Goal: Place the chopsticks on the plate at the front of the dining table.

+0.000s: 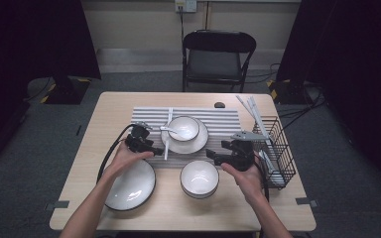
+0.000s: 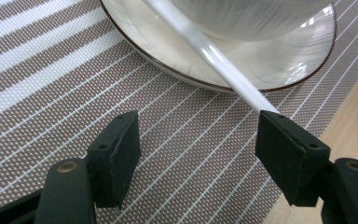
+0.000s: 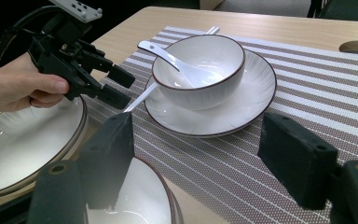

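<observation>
Chopstick (image 2: 223, 65), white, lies slanted across the plate (image 2: 279, 70) rim on the striped mat (image 2: 74, 84), its near end touching one jaw of the open left gripper (image 2: 198, 140), not yet grasped, while the right gripper (image 3: 198, 154) hovers open nearby.

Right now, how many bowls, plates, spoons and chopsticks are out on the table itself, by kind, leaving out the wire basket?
Bowls: 2, one on the plate, one by the right gripper
Plates: 2
Spoons: 1
Chopsticks: 1
Total: 6
</observation>
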Demonstrator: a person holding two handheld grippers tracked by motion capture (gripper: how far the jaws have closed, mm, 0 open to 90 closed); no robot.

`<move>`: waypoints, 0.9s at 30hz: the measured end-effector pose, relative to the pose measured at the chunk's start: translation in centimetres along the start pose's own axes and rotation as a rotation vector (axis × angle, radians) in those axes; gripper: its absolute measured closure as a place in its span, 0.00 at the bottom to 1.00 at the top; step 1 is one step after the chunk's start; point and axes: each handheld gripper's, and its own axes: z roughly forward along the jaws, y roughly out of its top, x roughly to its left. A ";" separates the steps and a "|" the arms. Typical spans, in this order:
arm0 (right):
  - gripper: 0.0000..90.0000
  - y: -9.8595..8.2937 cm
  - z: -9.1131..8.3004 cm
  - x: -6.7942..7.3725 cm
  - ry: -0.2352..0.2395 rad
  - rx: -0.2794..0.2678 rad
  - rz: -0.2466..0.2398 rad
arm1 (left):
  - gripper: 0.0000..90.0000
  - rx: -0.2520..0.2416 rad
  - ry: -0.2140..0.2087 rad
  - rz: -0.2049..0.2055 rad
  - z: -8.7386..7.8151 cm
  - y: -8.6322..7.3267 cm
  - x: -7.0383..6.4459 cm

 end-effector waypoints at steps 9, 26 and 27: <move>0.29 0.0 0.1 -0.4 -0.001 0.000 0.008 | 0.30 -0.059 -0.011 -0.007 -1.1 0.0 0.0; 0.29 -0.4 0.1 -0.8 -0.012 0.011 0.023 | 0.28 -0.126 -0.002 -0.001 -3.7 0.0 -0.4; 0.29 -0.4 0.1 -0.8 -0.013 0.010 0.024 | 0.28 -0.130 0.006 0.001 -4.2 -0.1 -0.4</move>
